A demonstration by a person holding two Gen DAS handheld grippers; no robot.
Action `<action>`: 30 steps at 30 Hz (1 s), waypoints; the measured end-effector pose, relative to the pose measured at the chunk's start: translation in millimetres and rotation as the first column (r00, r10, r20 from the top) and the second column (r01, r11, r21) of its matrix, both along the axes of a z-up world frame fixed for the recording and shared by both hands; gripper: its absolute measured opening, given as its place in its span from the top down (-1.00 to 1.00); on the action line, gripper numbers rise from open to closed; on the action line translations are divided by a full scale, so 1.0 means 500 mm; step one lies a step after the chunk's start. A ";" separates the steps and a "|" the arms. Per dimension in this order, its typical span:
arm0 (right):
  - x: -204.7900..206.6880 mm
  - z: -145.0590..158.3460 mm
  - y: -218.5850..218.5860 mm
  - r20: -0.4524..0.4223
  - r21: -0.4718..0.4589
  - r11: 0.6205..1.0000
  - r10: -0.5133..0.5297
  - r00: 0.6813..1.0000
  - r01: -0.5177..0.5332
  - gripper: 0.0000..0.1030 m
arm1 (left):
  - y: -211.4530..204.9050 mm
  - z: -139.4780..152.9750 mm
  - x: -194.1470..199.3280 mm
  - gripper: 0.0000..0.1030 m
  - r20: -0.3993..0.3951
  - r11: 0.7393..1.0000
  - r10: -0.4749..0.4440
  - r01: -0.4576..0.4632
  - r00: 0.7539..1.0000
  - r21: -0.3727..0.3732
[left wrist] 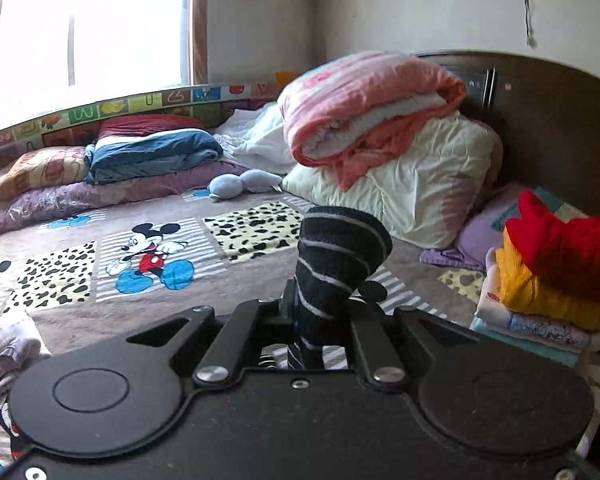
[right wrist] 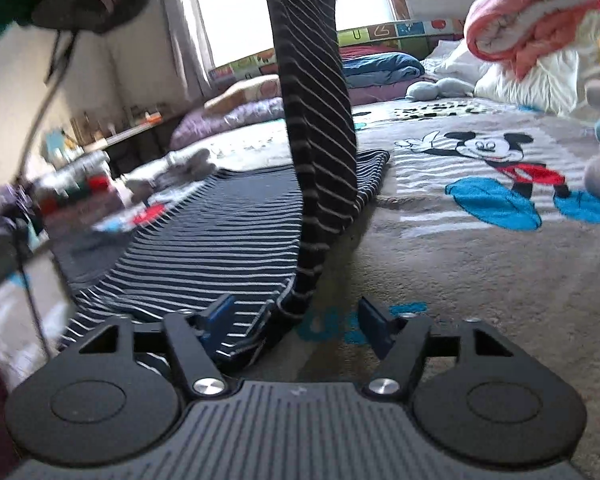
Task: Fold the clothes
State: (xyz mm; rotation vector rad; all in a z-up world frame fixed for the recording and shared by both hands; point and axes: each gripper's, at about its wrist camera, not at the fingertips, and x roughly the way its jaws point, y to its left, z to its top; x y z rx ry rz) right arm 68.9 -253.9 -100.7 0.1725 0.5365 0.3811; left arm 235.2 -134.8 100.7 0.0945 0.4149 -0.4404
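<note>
Striped garment [right wrist: 204,240] pinched in left gripper [left wrist: 320,304], top cropped; right gripper [right wrist: 296,320] gapes.

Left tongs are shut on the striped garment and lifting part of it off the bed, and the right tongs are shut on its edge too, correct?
Not quite. The left tongs are shut on the striped garment, lifting part of it off the bed. But the right wrist view shows the right tongs open, jaws spread at the garment's near edge, gripping nothing.
</note>
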 end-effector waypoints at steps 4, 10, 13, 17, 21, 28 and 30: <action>0.004 -0.013 0.027 -0.013 -0.074 0.997 -0.005 1.000 0.004 -0.06 | 0.060 0.001 -0.009 0.93 0.002 1.000 0.012 -0.012 1.000 -0.023; -0.012 -0.018 0.061 0.013 -0.209 0.978 -0.004 1.000 0.007 -0.04 | 0.153 -0.017 -0.015 0.93 -0.005 0.998 0.032 -0.033 0.999 -0.050; -0.021 -0.018 0.072 0.037 -0.268 0.963 -0.002 0.999 0.012 -0.04 | 0.202 -0.040 -0.015 0.93 -0.020 0.996 0.056 -0.057 0.998 -0.068; -0.029 -0.018 0.086 0.066 -0.334 0.942 0.009 0.998 0.013 -0.05 | 0.269 -0.083 -0.017 0.93 -0.053 0.991 0.090 -0.095 0.995 -0.098; -0.034 -0.019 0.094 0.078 -0.377 0.926 0.021 0.997 0.010 -0.06 | 0.336 -0.125 -0.018 0.93 -0.086 0.983 0.123 -0.134 0.989 -0.126; -0.046 -0.019 0.109 0.100 -0.452 0.892 0.042 0.994 0.008 -0.06 | 0.420 -0.214 -0.029 0.93 -0.163 0.958 0.194 -0.223 0.967 -0.180; -0.050 -0.019 0.109 0.104 -0.467 0.884 0.046 0.993 0.008 -0.06 | 0.441 -0.233 -0.038 0.93 -0.178 0.949 0.207 -0.242 0.962 -0.203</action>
